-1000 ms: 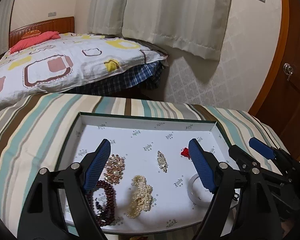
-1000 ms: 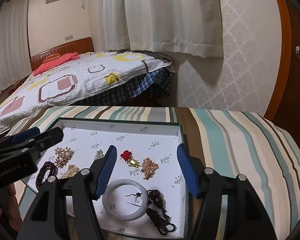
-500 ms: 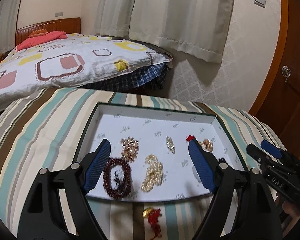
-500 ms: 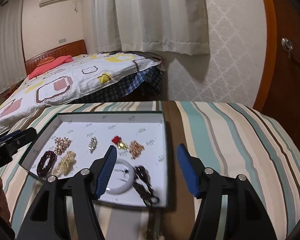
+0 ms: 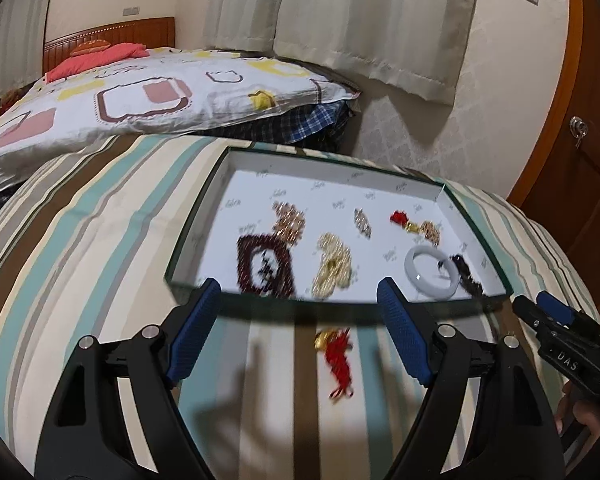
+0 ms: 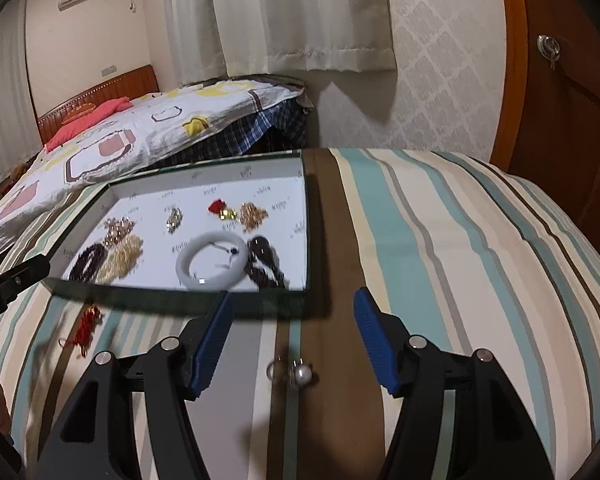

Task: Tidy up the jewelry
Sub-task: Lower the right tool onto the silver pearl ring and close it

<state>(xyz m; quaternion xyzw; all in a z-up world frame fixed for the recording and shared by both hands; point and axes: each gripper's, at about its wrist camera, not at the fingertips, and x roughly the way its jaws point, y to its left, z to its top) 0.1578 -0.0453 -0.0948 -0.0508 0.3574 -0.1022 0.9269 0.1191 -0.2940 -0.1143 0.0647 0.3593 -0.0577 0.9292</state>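
A shallow white-lined box (image 5: 204, 216) (image 6: 305, 216) on the striped cloth holds several jewelry pieces: a dark red bead bracelet (image 5: 265, 264), a pearl cluster (image 5: 334, 266), a white bangle (image 5: 431, 272) (image 6: 212, 260), brooches and dark beads (image 6: 266, 266). A red tassel charm (image 5: 338, 354) (image 6: 87, 326) lies on the cloth in front of the box. A pearl ring (image 6: 296, 374) lies on the cloth between the right fingers. My left gripper (image 5: 300, 334) is open, above the tassel charm. My right gripper (image 6: 294, 338) is open, over the pearl ring. Both are empty.
The striped cloth (image 5: 80, 240) covers a rounded table. A bed with a patterned quilt (image 5: 140, 96) stands behind it. Curtains (image 6: 292, 16) hang on the back wall. A wooden door (image 6: 572, 100) is at the right.
Both grippers have pulled back from over the box to the cloth in front of it. The tassel charm and the pearl ring have come into view. Both stayed open.
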